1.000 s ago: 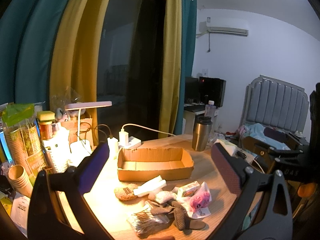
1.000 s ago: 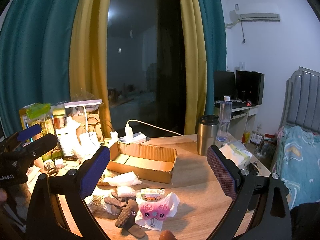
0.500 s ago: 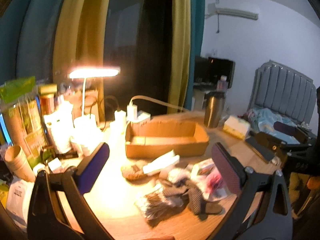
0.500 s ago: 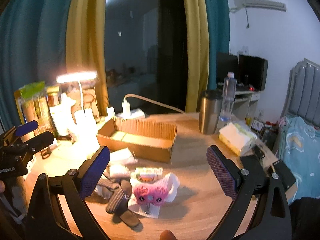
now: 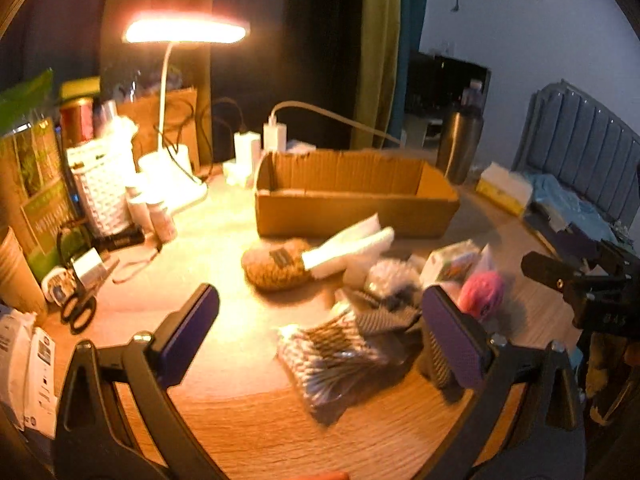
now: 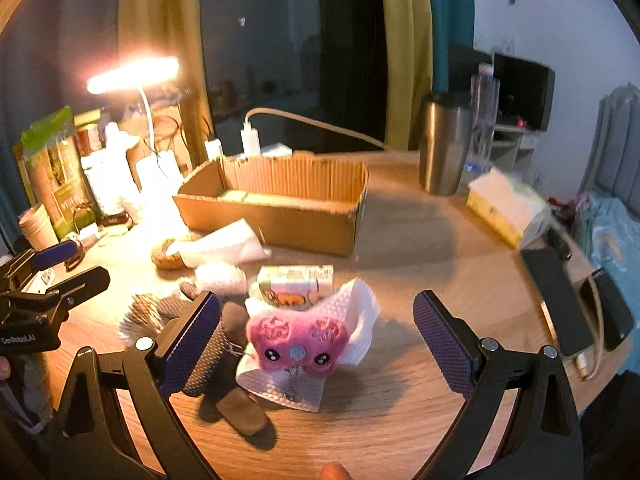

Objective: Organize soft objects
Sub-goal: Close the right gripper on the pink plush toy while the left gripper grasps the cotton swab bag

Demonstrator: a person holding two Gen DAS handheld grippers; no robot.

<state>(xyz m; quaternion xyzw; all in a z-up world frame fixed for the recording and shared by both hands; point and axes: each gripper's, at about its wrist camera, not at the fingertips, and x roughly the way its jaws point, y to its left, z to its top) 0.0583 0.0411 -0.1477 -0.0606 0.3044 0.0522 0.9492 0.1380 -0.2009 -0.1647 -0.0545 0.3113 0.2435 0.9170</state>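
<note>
Both grippers, left gripper (image 5: 318, 330) and right gripper (image 6: 316, 330), are gaping wide; only the right view is showing the pink plush toy (image 6: 298, 340) clearly, the left blurring it.

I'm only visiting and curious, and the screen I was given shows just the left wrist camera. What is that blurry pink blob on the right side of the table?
Observer: In the right wrist camera it is a pink plush toy with two small eyes, lying on a white tissue.
Operator: Is the other gripper grabbing it?
Observer: No. The right gripper is open; the toy lies ahead between its fingers, and neither finger touches it.
Operator: Is anything hidden behind the finger in my picture?
Observer: Yes, a dark, flat sole-shaped piece lies just left of the toy.
</note>
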